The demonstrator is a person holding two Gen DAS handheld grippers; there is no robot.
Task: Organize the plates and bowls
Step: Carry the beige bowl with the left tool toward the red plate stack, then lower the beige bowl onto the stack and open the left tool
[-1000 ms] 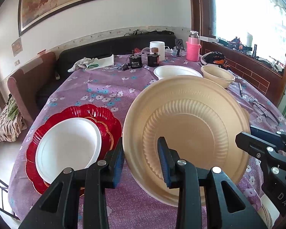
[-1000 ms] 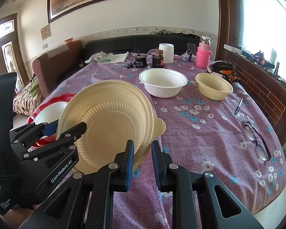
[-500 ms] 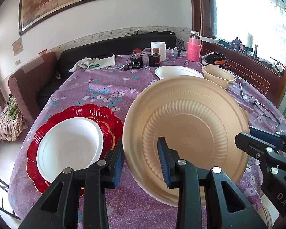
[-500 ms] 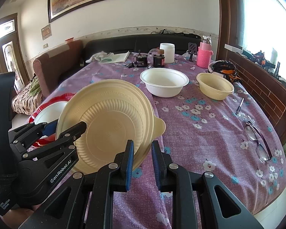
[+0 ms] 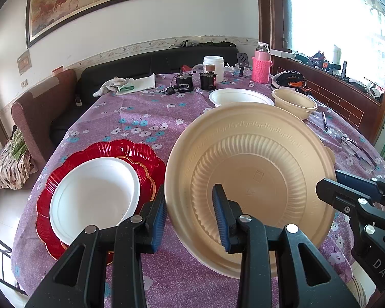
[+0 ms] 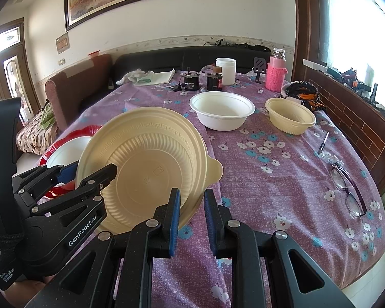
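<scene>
A large cream plastic plate (image 5: 249, 179) is held tilted on edge above the table, also in the right wrist view (image 6: 146, 164). My left gripper (image 5: 190, 220) straddles its left rim with jaws apart. My right gripper (image 6: 191, 218) is closed on its right rim. A white plate (image 5: 95, 195) lies on a red scalloped plate (image 5: 71, 164) at the left. A white bowl (image 6: 222, 111) and a cream bowl (image 6: 290, 115) stand farther back.
The table has a purple flowered cloth (image 6: 269, 179). Glasses (image 6: 346, 190) and a pen (image 6: 323, 142) lie at the right. A pink bottle (image 6: 276, 73), white jar (image 6: 225, 68), two black devices (image 6: 201, 82) and a cloth (image 6: 146, 77) sit at the back.
Almost nothing has changed. Both grippers and the cream plate have drifted very slightly closer to the bowls.
</scene>
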